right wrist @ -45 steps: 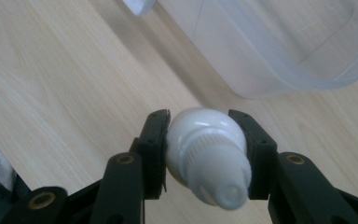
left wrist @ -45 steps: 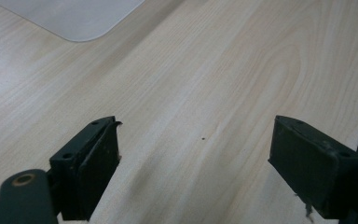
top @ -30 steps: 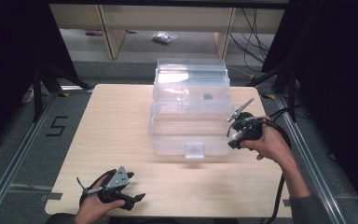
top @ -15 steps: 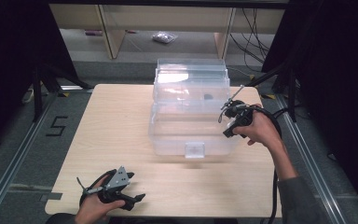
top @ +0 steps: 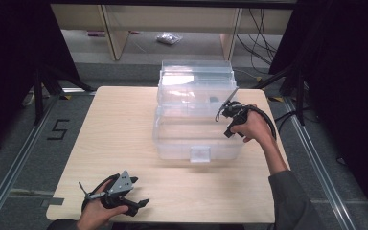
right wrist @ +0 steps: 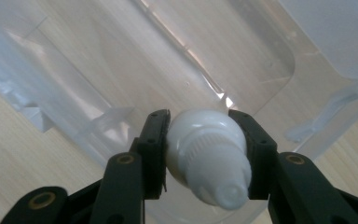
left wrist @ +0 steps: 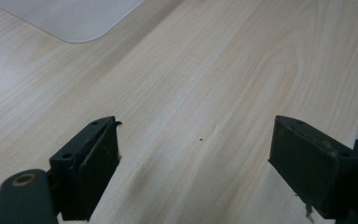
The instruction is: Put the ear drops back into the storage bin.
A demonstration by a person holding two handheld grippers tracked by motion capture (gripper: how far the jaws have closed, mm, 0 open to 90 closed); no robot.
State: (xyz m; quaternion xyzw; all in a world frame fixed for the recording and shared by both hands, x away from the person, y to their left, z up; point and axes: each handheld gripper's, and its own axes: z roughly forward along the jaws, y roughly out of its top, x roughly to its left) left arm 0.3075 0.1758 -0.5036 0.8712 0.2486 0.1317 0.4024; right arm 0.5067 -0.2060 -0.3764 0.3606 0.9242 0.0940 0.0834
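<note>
Am carrying white bottle (right wrist: 208, 156) clamped in right gripper (right wrist: 205, 140), now moved over clear bin (top: 199, 115) below; likely dropping in next. Left gripper (left wrist: 196, 154) idling agape on table (left wrist: 223, 74).

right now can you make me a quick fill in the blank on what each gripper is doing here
1. The right gripper is shut on a white ____.
2. It holds that over the open clear ____.
3. The left gripper has its fingers ____ over the wooden table.

Missing words: bottle; box; open
</note>
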